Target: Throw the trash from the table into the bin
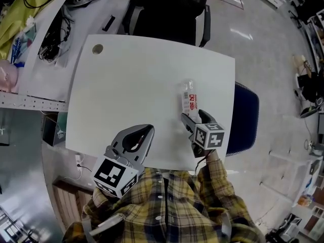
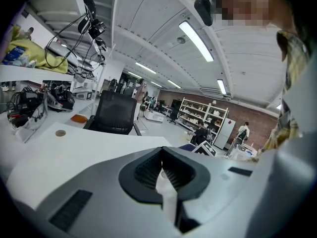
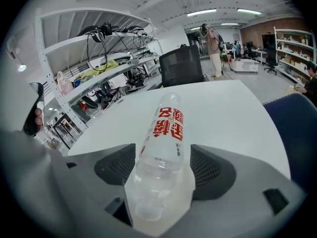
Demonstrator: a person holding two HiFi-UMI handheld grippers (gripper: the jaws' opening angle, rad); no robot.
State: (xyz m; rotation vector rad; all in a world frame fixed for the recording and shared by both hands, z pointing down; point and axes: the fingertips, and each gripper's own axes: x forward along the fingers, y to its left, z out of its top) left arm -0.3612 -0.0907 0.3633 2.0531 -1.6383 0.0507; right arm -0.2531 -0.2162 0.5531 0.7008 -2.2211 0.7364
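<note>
1. The bottle (image 3: pixel 166 148) is lying on its side on the worktop (image 1: pixel 131 75), towards the right edge, not yet lifted.
2. The right fingers (image 3: pixel 210 170) are standing wide open either side of its near end, not pressing it.
3. The left fingers (image 2: pixel 148 170) are sitting closed, tips together, holding nothing.
4. Gripping, carrying and dropping are all still ahead, I judge; no bin is showing.
5. The label (image 3: pixel 170 123) is showing red characters, too blurred to read.
</note>
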